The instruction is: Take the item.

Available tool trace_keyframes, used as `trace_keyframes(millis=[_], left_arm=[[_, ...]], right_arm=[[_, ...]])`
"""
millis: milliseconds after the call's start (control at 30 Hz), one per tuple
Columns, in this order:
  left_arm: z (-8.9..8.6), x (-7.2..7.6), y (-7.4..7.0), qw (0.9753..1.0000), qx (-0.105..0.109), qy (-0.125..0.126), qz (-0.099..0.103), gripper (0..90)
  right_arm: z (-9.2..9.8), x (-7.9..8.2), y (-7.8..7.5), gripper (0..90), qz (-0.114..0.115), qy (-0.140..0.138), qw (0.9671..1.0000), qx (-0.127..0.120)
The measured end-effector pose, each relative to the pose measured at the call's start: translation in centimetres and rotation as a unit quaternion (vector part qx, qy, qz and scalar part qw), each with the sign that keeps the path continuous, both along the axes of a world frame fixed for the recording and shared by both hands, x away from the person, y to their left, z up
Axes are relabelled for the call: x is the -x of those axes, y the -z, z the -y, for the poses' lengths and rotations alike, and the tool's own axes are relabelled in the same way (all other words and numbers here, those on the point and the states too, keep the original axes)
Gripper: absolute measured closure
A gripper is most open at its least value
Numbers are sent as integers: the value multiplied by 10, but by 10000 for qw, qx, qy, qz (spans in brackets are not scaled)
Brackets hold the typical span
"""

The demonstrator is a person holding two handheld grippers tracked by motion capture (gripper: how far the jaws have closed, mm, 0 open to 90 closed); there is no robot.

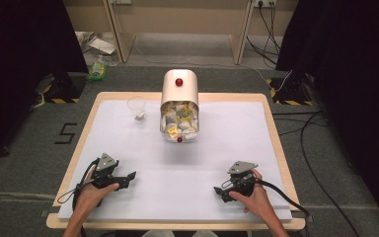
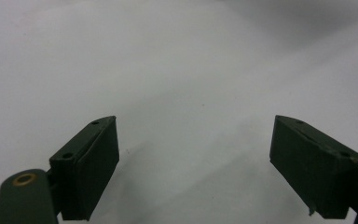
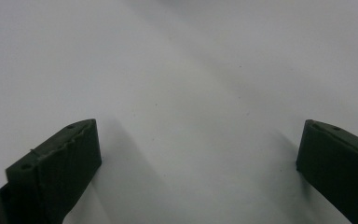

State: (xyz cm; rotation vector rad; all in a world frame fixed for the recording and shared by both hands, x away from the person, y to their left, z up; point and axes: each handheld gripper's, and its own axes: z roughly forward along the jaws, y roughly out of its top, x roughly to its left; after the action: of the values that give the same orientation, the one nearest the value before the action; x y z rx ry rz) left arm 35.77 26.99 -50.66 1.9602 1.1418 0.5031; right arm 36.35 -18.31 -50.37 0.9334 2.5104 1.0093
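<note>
White-topped bench (image 1: pixel 128 148) at the outset: left claw (image 1: pixel 131 176) and right claw (image 1: pixel 217 191) rest near the front edge, both wide open and empty, well apart from the sachet-filled canister (image 1: pixel 179 106) and clear cup (image 1: pixel 136 108), untouched at the far side

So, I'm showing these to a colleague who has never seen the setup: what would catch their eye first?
Most striking is the cream metal canister with red knobs, lying on its side at the far middle of the white table sheet, its open mouth full of white and yellow sachets. Left of it stands a small clear plastic cup. Near the front edge, the left gripper and right gripper rest with jaws open, holding nothing.
</note>
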Motion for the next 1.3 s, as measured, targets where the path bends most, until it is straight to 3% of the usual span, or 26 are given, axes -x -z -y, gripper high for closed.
trace_keyframes(millis=[400,500,800,1167,1300], left_arm=[[-1,15,2,9994,-303,43,-138,150],[-1,19,2,9994,-296,33,-153,151],[0,32,2,9993,-381,-56,-16,152],[1,43,2,9994,-341,-73,-58,151],[-1,46,5,9997,-203,-118,-99,149]], right_arm=[[0,0,0,4,1,-1,10000,0],[0,0,0,4,0,0,10000,0],[0,0,0,4,2,-1,10000,1],[0,0,0,4,0,-1,10000,0],[0,0,0,4,2,-1,10000,2]])
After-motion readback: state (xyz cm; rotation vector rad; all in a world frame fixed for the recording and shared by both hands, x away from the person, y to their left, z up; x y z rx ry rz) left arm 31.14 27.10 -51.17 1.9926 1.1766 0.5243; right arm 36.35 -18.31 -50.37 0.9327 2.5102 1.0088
